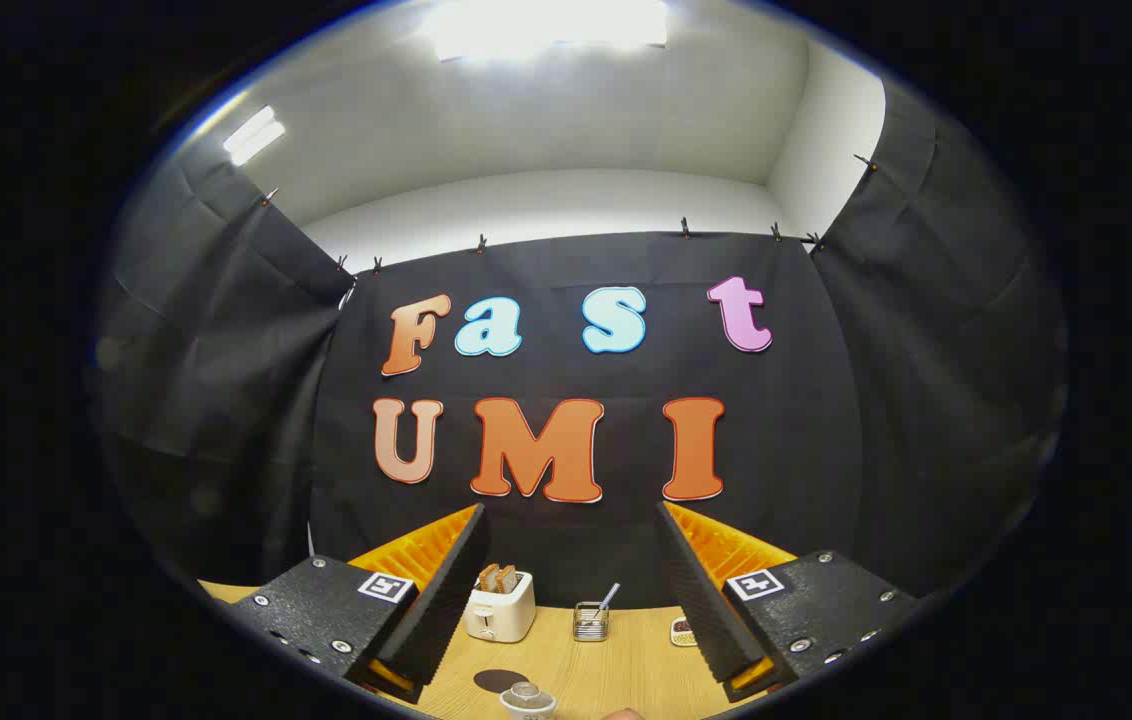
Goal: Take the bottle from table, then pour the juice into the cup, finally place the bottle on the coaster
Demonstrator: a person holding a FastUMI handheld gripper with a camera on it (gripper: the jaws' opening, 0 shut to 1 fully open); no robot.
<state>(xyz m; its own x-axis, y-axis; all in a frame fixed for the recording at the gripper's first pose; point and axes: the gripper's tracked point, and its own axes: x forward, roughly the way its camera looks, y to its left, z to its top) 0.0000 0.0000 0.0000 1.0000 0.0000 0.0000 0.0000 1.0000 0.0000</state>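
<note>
My gripper (571, 530) is open, its fingers spread wide, raised above the wooden table (616, 660) with nothing between them. Low between the fingers, close to me, stands a small clear cup (527, 701). Just behind it and slightly left lies a dark round coaster (498, 680), bare. To the right of the cup, a small rounded top (623, 714) barely shows; I cannot tell whether it is the bottle.
At the table's back, against the black cloth wall, stand a cream toaster (499, 607) holding bread slices, a wire holder (590, 620) with a utensil in it, and a small white item (683, 631) near the right finger.
</note>
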